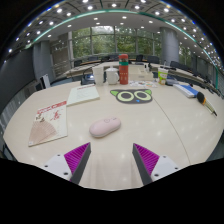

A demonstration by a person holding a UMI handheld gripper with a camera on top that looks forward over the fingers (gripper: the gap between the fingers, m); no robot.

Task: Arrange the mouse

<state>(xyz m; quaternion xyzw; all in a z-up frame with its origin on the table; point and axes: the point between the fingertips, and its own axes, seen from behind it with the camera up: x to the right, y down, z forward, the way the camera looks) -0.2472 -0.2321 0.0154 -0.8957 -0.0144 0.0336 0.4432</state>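
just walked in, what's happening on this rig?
A person holds the tool over a pale round table, fingers open and empty. The pinkish-white mouse lies on the table just ahead of the fingers, untouched. A magazine lies to its left, with a mat and stacked cups beyond.

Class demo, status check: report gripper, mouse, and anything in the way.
Gripper open, empty. Mouse on table, just ahead of fingers, untouched. Path clear; booklet off to the side.
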